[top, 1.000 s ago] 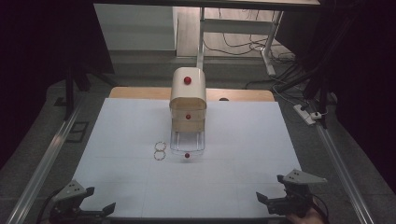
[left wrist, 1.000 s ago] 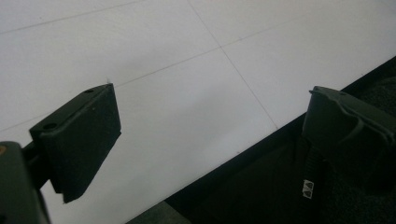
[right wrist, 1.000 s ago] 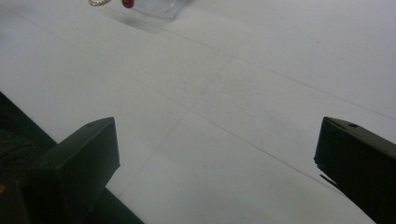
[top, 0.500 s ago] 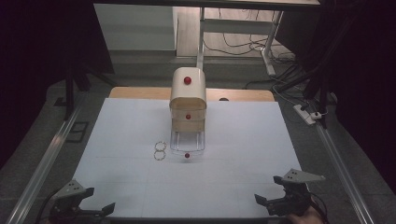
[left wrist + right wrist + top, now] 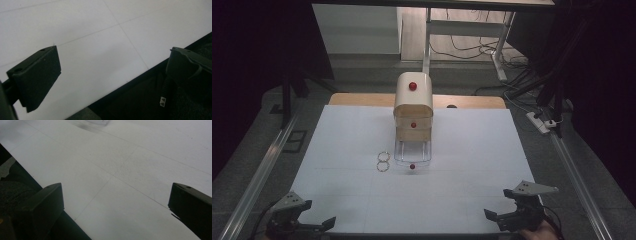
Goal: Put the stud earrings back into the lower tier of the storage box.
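High view: the left claw (image 5: 319, 225) and right claw (image 5: 493, 216) rest at the near edge of the white-covered desk (image 5: 472, 150), well apart from the round-topped wooden cabinet with red knobs (image 5: 413, 105), its clear bottom drawer (image 5: 412, 152) pulled out, and 2 small rings (image 5: 383, 161) beside it.

Left gripper view: jaws wide, empty.

Right gripper view: jaws wide, empty. Probably the start; next, reach forward to the rings.
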The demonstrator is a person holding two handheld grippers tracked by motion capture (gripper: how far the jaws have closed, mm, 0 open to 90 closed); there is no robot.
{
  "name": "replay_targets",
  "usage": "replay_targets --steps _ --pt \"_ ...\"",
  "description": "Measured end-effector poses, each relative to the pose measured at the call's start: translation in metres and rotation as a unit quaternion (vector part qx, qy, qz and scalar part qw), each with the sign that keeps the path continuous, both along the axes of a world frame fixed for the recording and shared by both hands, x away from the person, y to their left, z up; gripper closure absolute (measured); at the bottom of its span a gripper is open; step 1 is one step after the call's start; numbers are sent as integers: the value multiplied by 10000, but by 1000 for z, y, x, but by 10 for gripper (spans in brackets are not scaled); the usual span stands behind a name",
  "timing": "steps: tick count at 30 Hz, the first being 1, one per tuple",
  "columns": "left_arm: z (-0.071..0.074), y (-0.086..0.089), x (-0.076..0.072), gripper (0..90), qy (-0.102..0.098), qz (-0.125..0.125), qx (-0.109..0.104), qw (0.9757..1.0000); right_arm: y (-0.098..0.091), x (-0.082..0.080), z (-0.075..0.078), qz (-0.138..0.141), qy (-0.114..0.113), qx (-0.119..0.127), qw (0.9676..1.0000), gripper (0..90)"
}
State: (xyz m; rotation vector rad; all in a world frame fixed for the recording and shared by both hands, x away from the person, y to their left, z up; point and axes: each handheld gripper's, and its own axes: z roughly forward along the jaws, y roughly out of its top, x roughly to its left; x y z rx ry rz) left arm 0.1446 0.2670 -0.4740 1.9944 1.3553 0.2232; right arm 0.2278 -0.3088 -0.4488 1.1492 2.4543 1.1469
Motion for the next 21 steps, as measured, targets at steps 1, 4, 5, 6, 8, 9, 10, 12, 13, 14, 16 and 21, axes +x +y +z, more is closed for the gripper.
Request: replay_targets --steps 1,4,5,6,8,9,10,12,13,14,16,21 --pt "1 -1 1 0 -27 -4 2 10000 0 0 0 3 9 0 10000 0" --pt "4 -4 5 4 -109 -46 32 9999 1 0 0 25 6 -20 10000 0" --pt "5 -5 7 7 -134 -74 31 9999 1 0 0 45 -6 -29 10000 0" --pt "5 -6 9 8 -168 -94 16 9998 1 0 0 45 -10 -42 10000 0" --pt "5 -6 10 12 -184 -106 3 9998 1 0 0 77 0 -41 10000 0" --pt "4 -7 13 13 -181 -159 -23 9997 2 0 0 83 5 -43 10000 0" --pt "4 -7 13 14 -181 -159 -23 9997 1 0 0 89 13 -56 9999 0" --pt "3 -7 15 14 -166 -190 -44 9997 2 0 0 94 14 -56 9999 0" --pt "2 -7 16 14 -174 -207 -52 9996 2 0 -1 97 10 -42 9999 0" --pt "2 -7 17 15 -171 -216 -49 9996 2 0 -1 102 14 -43 9999 0" --pt "1 -6 20 16 -187 -244 -79 9995 2 0 -1 105 23 -43 9999 0" --pt "0 -7 28 18 -221 -272 -78 9994 2 0 -1 118 36 -60 9999 0"
